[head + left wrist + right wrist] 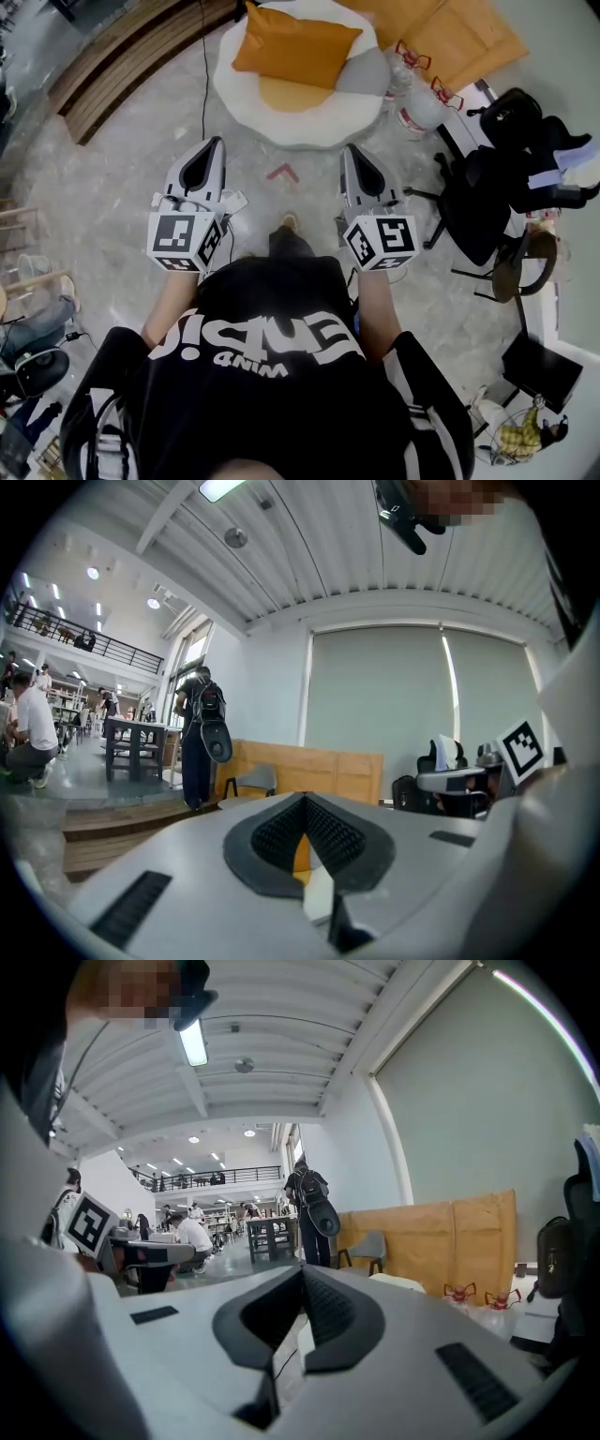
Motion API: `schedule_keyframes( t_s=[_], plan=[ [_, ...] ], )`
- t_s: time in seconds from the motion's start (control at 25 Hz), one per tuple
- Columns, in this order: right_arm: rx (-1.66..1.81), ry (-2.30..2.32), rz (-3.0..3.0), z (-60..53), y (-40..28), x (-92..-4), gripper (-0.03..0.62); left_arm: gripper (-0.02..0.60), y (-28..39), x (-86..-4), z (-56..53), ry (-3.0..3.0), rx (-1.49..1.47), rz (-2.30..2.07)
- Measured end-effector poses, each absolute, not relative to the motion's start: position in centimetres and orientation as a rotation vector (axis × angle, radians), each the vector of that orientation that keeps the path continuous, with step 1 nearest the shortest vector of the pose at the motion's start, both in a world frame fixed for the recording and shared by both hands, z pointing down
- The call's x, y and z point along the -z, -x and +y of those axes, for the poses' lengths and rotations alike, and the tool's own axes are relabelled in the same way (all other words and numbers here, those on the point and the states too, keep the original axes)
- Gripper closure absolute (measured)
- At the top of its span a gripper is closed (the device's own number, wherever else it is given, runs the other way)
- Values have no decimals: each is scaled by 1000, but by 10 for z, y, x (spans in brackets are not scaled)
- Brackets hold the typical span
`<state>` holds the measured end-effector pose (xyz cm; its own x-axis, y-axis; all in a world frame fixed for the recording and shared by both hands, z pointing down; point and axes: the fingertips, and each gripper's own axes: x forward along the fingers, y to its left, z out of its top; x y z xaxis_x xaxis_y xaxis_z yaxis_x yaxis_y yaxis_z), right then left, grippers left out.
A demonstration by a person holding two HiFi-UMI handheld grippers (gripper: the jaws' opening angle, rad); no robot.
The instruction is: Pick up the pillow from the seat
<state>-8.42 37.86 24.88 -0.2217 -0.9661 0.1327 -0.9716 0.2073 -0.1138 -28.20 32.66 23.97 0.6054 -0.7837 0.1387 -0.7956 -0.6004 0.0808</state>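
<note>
Both our left gripper (217,142) and right gripper (350,150) are closed on nothing, and we think the soft, light pillow (295,47) is best pinched by a corner.

Overhead plus two level views toward seat (309,128)
</note>
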Motion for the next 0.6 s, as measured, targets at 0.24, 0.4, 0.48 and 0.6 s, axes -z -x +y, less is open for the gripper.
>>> schedule_keyframes(
  t_s=[0.24,0.4,0.48,0.6],
  plan=[
    [-286,-1934,-2425,350,44,-249,572,574,246,-234,296,-2687,-131,-1361],
    [-285,-1921,-2432,335,14,-250,572,574,223,-232,283,-2678,-126,-1393],
    [-296,-1911,-2441,327,3,-251,572,574,216,-232,277,-2668,-124,-1416],
    [-302,-1884,-2462,313,-6,-252,572,574,207,-231,268,-2653,-121,-1449]
  ],
)
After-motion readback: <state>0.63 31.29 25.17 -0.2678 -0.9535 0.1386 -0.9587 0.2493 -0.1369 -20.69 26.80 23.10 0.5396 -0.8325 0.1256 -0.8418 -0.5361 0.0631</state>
